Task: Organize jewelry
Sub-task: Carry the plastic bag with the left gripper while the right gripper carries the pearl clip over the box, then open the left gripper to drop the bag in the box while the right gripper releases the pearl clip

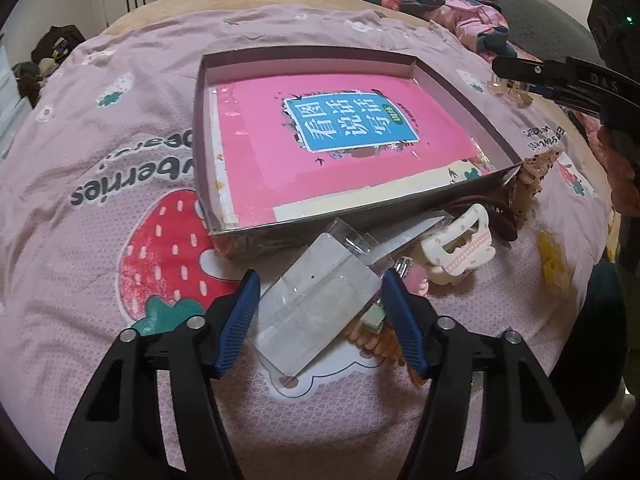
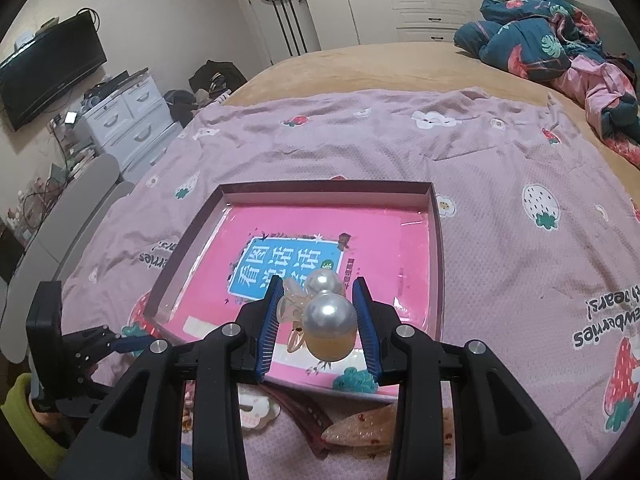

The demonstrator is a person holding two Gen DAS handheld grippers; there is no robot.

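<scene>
Pink and mauve cotton: a bedspread printed with strawberries and lettering covers the bed and carries every item listed here. Centre: a shallow cardboard box, dark-walled and without a lid, lined with a pink book cover bearing a blue title panel. Left gripper: blue-padded jaws standing wide, with a clear plastic packet holding a grey card lying between them on the cloth; whether the pads touch the packet cannot be told, and nothing is lifted. Just beside the packet, near the box's front wall: a white and pink claw clip, an orange spiral hair tie partly under the packet, a small pink piece, and a dark red item against the wall. At the box's near right corner: a sequinned beige hair piece. A yellow flower-shaped piece lies further right on the cloth. Right gripper: jaws closed in part on a translucent amber hair clip with two large pearls, held in the air above the front part of the box, over the book cover; the same clip shows at the right edge of the left wrist view. Far side of the bed: a heap of teal and pink floral bedding.
</scene>
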